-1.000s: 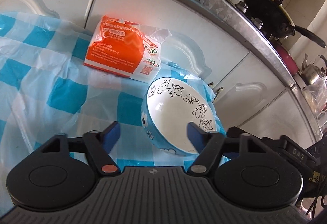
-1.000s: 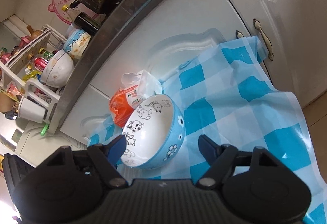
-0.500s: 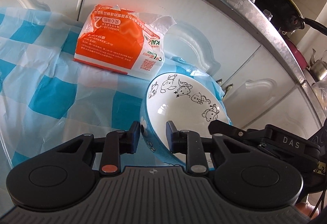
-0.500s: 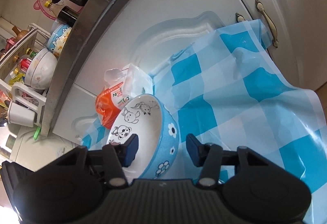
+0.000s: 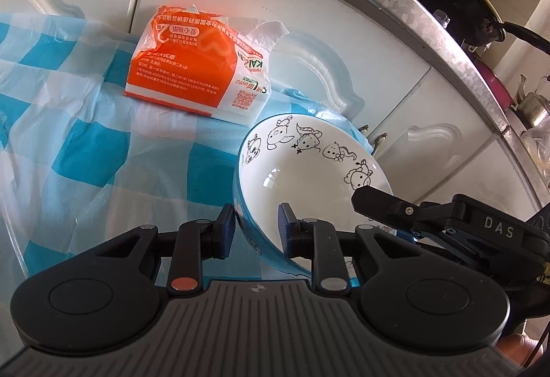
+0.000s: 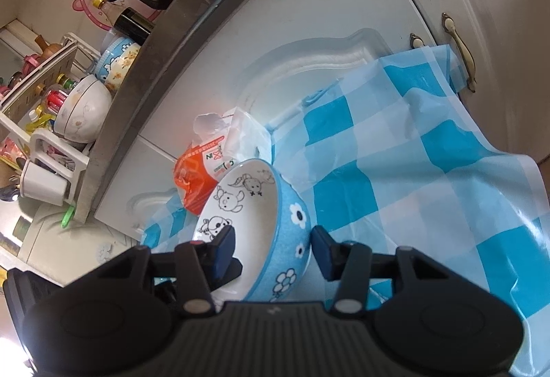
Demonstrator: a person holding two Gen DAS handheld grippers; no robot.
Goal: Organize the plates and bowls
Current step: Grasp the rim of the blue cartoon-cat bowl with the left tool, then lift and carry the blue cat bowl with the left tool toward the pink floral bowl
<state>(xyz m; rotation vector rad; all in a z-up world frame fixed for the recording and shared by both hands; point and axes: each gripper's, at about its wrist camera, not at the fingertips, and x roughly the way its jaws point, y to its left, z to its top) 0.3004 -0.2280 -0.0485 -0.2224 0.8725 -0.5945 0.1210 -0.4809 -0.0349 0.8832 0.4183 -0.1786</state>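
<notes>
- Bowl [image 5: 309, 177]: blue outside, white inside with cartoon animals along the rim; sits on the blue-and-white checked cloth [image 5: 86, 150], tilted rather than flat.
- Left gripper [image 5: 257, 231]: closed across the bowl's near wall, one pad on the blue outside, the other on the white inside. Bowl extends from the pads toward 1 o'clock in the left wrist view.
- Right gripper [image 6: 271, 248]: also clamped on the bowl [image 6: 261, 212], left pad inside, right pad against the flowered outside. Bowl rises from the pads toward 11 o'clock in the right wrist view.
- Both grippers grip the same bowl on different parts of its rim; the right gripper's finger shows at 3 o'clock of the bowl in the left wrist view.
- Orange packet [image 5: 196, 67]: lies on the cloth at 10 o'clock of the bowl, near it; touching or not, cannot tell.
- White cabinet doors [image 5: 343, 43] stand behind the cloth.
</notes>
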